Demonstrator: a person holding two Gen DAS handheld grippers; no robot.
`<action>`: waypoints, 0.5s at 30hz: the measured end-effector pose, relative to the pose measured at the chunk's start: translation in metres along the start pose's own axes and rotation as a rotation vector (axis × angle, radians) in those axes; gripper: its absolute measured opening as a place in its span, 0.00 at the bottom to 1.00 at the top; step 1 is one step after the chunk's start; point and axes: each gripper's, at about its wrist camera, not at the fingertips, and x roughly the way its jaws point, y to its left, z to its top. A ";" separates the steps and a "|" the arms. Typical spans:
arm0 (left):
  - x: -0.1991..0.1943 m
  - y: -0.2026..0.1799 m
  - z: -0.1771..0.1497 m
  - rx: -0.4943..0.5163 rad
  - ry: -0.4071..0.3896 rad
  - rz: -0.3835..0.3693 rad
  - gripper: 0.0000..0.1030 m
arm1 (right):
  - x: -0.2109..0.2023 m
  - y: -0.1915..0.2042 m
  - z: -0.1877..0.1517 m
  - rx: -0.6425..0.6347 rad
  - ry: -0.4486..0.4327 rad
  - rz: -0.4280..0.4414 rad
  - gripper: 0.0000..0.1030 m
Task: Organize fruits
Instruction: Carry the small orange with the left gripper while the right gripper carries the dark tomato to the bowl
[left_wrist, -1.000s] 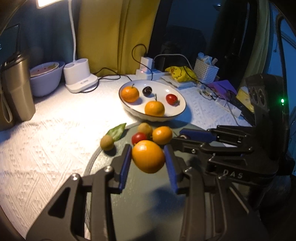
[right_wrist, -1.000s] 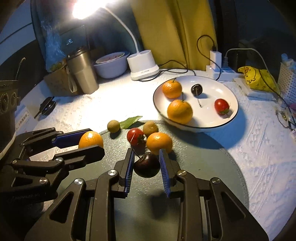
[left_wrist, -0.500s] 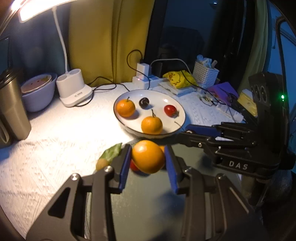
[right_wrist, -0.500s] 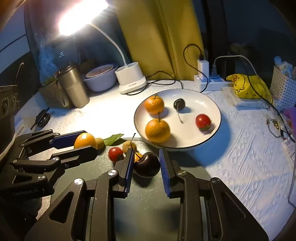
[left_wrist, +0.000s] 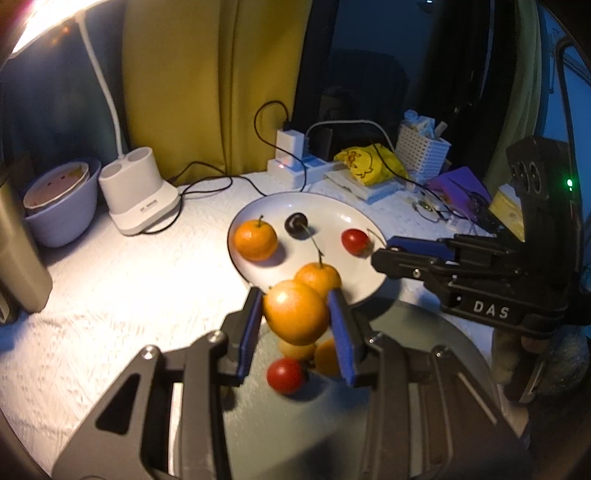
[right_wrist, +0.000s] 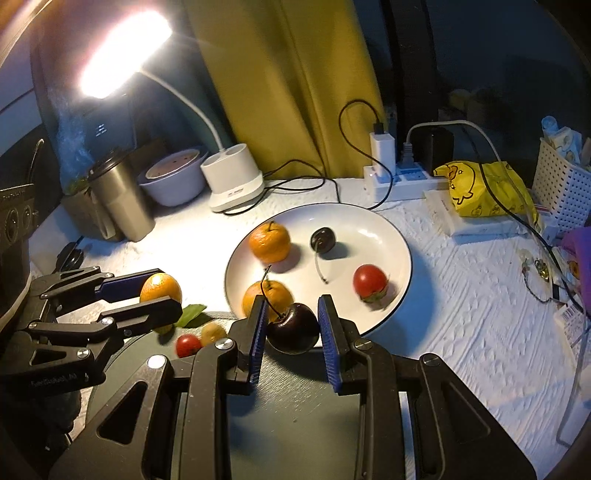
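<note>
Left wrist view, bottom centre: left tool (left_wrist: 297, 317) clenched on an orange (left_wrist: 295, 312), carried above the desk (left_wrist: 110, 288) just short of the white plate (left_wrist: 364, 218). Right wrist view, lower centre: right tool (right_wrist: 291, 326) clamped on a dark cherry (right_wrist: 293, 328) at the plate's near rim. Carrying step, by the look of it; next, ease both over bare plate farther up the frame, clear of the fruit already there, then release.
</note>
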 end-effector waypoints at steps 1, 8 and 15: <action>0.003 0.001 0.002 -0.001 0.002 0.000 0.36 | 0.002 -0.003 0.001 0.002 0.001 -0.002 0.29; 0.027 0.008 0.014 0.004 0.019 -0.002 0.36 | 0.014 -0.022 0.012 0.019 0.002 -0.019 0.29; 0.050 0.015 0.025 0.002 0.043 -0.011 0.36 | 0.030 -0.035 0.027 0.028 -0.003 -0.033 0.29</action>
